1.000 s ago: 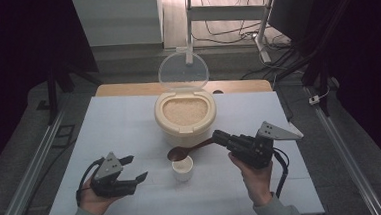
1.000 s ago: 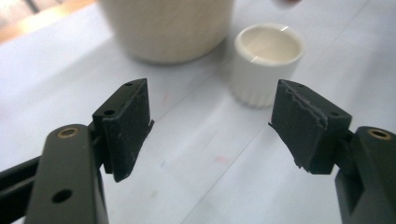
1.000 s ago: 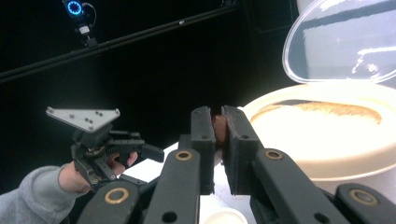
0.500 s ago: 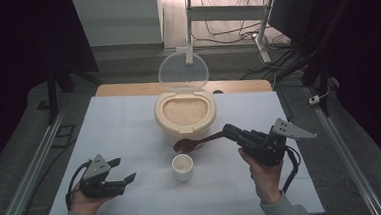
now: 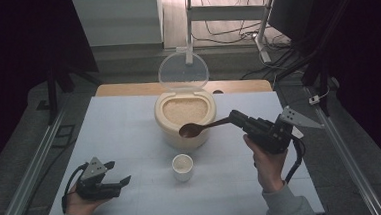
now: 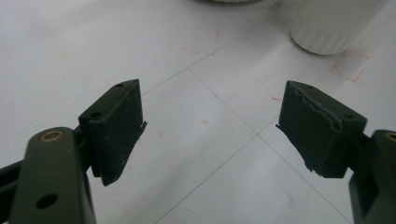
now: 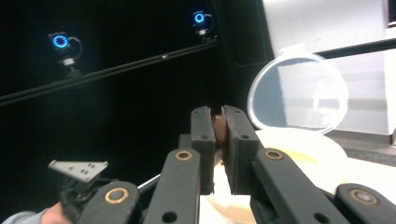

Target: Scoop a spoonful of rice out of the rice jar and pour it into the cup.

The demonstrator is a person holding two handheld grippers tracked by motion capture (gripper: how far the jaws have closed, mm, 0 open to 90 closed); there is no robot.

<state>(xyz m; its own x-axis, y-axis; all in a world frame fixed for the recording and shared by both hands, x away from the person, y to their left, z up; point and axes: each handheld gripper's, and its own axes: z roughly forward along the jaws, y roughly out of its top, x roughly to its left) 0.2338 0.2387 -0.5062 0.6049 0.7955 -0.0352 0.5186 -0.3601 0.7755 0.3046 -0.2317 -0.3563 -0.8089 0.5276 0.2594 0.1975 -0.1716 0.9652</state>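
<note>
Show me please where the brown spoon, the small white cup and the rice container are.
brown spoon (image 5: 191,130), high view, on its bowl.
small white cup (image 5: 183,173), high view, on its outer wall.
rice container (image 5: 165,125), high view, on its cream outer wall.

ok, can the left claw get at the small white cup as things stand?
Probably yes: the left claw is open and empty, with bare table between it and the cup. The spoon is higher up, by the rice container.

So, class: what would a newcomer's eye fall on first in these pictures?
The cream rice tub at the table's middle, its clear lid standing open. Just in front, a brown spoon hangs above its near rim, clamped in the right gripper. A small white cup stands nearer the person.
</note>
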